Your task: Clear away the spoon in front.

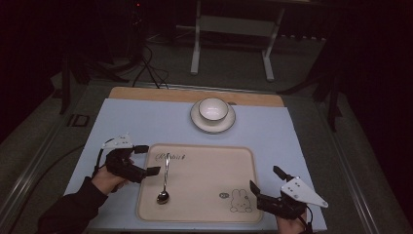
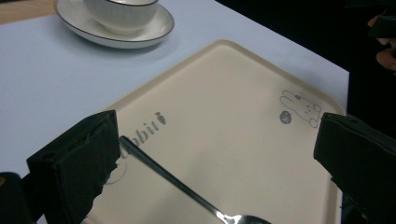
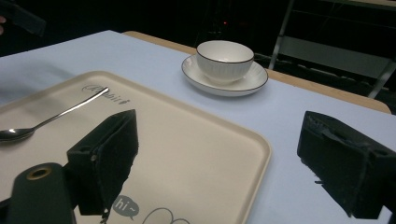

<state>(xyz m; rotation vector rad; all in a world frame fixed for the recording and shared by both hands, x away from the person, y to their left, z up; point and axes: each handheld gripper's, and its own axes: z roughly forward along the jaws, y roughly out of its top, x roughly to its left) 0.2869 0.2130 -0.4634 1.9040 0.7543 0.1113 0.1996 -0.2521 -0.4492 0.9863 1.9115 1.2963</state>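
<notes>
The spoon [image 1: 164, 179] lies on the beige tray [image 1: 204, 204], in its left part, long axis running 12 to 6 in the high view, bowl at the 6 end and handle tip by the printed lettering. The left gripper [image 1: 147, 160] sits just off the tray's left edge, jaws wide and empty, the handle at its 3 o'clock; it looks the nearer one. The right gripper [image 1: 266, 186], also wide and empty, rests at the tray's right corner. At 12, a bowl [image 1: 213, 109] stands on a saucer [image 1: 197, 119]. The spoon's bowl is cut off in the left gripper view.
</notes>
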